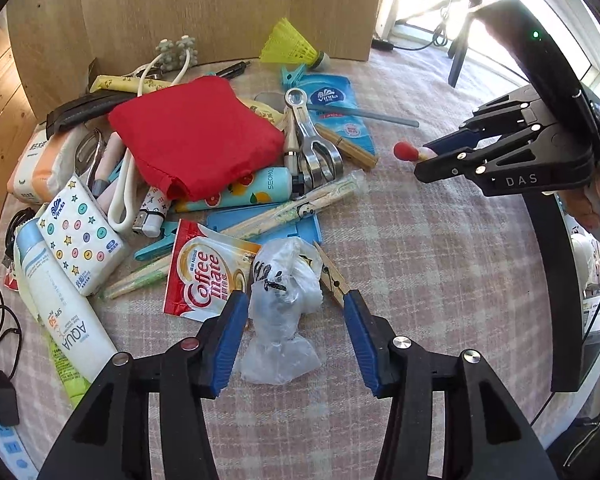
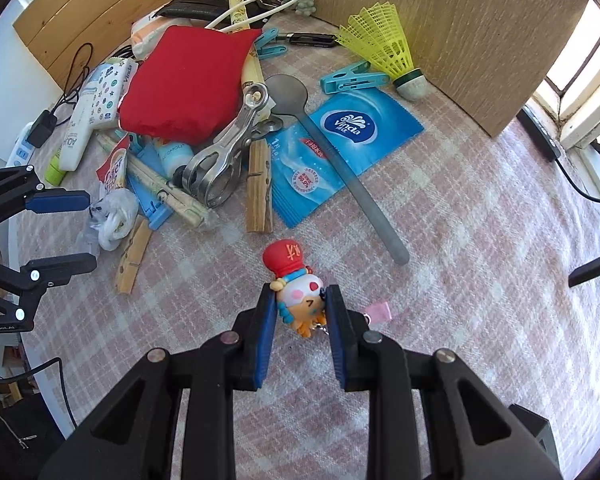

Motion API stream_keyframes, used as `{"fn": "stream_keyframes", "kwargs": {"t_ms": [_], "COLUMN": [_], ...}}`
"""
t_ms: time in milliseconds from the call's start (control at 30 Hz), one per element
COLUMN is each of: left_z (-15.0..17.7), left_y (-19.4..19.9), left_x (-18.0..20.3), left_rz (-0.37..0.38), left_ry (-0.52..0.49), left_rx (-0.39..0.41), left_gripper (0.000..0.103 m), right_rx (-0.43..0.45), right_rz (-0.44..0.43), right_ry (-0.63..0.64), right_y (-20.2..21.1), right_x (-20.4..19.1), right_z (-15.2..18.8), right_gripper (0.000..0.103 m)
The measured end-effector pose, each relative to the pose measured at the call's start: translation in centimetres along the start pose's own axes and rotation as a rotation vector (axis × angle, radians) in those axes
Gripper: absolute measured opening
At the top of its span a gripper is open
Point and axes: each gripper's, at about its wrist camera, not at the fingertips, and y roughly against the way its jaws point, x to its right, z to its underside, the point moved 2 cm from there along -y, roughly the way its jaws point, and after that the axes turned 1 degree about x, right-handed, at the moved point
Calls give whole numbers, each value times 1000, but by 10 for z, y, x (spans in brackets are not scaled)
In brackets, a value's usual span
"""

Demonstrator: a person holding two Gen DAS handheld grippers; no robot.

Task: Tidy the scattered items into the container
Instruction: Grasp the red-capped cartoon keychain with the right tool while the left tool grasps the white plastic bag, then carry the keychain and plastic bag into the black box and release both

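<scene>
Here the right gripper (image 2: 300,308) is clamped on the cartoon doll keychain (image 2: 300,292) at the surface's six o'clock, and the left gripper (image 1: 296,312), jaws apart around the crumpled plastic bag (image 1: 284,300), could snag the wooden clothespin (image 1: 332,276) beside it.

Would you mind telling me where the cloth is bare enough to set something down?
Bare cloth lies right of the grey spoon and below the toy in the right gripper. The pile around the red pouch is crowded.
</scene>
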Motion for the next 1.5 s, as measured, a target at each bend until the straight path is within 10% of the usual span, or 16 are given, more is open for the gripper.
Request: {"fn": "stream_keyframes", "kwargs": {"t_ms": [600,1067,1500], "left_z": [-2,-14,-26], "left_y": [-31,32,69], "left_x": [21,59,225], "left_rz": [53,51,179], "left_ry": [2,-50,-305], "left_rx": [-85,-9,18], "left_gripper": [44,32,32], "right_rx": [-12,65,132], "right_rz": [15,5,174], "right_ry": [-15,-104,-346], "right_y": [11,68,172], "right_x": [-2,2,76], "right_z": [11,46,152], "right_gripper": [24,24,24]}}
